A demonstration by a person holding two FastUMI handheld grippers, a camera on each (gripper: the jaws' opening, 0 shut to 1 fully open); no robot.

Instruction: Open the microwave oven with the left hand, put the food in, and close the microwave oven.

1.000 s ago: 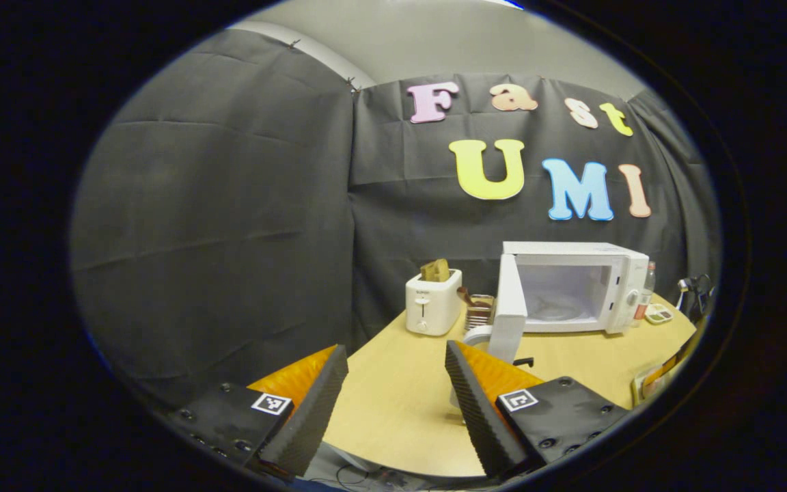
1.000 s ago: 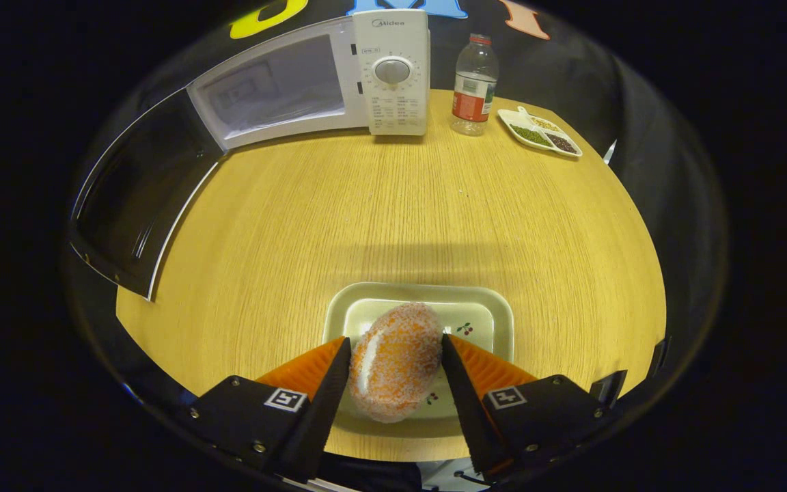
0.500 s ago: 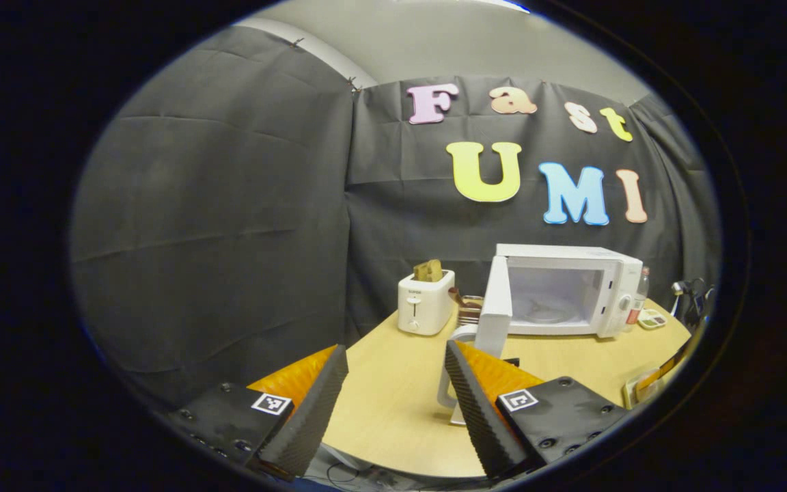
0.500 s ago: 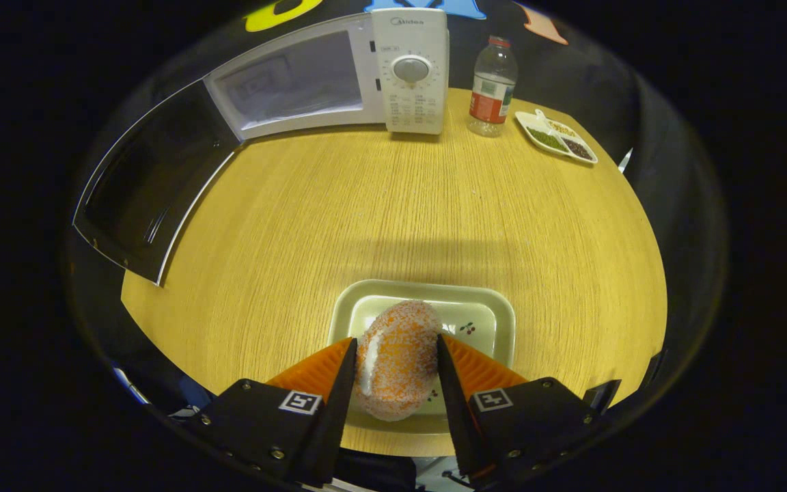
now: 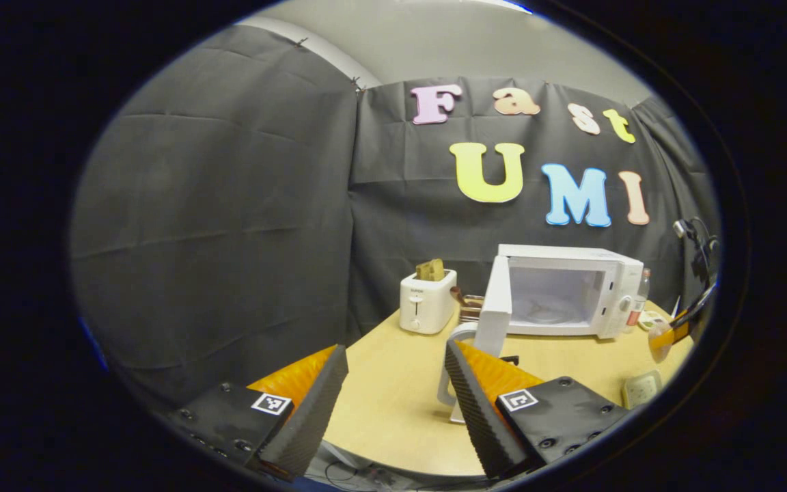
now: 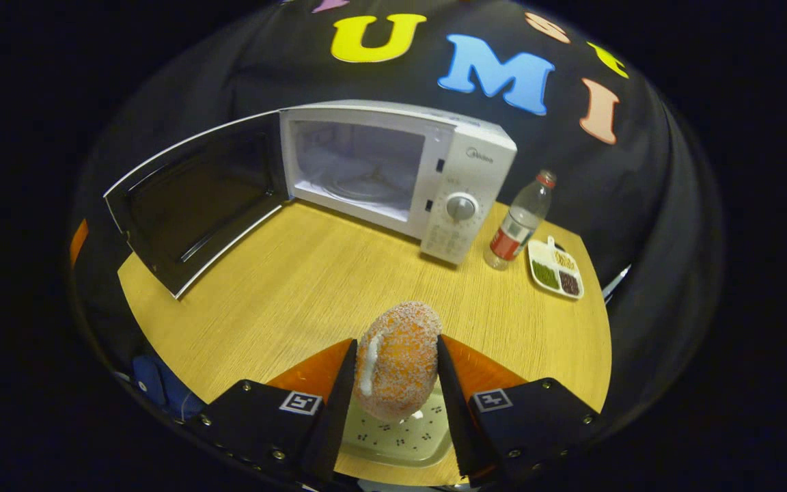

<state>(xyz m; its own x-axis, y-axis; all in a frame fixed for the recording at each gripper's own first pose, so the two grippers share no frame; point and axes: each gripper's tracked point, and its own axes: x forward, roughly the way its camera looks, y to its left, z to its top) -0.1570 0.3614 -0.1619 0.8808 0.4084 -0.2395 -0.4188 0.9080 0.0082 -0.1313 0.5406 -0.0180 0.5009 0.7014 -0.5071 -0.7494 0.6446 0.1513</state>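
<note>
Both fingers of our right gripper [image 6: 397, 389] press the sugared bun [image 6: 397, 369] above the wooden table [image 6: 311, 287], our left gripper [image 5: 393, 389] gapes empty, its view adding a toaster [image 5: 426, 301] left of the open microwave [image 6: 393, 178].

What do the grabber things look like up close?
Each gripper, left and right, has two wedge-shaped fingers with ribbed inner faces. The fingers sit on black blocks with small screws, and each block carries a square black-and-white tag.
</note>
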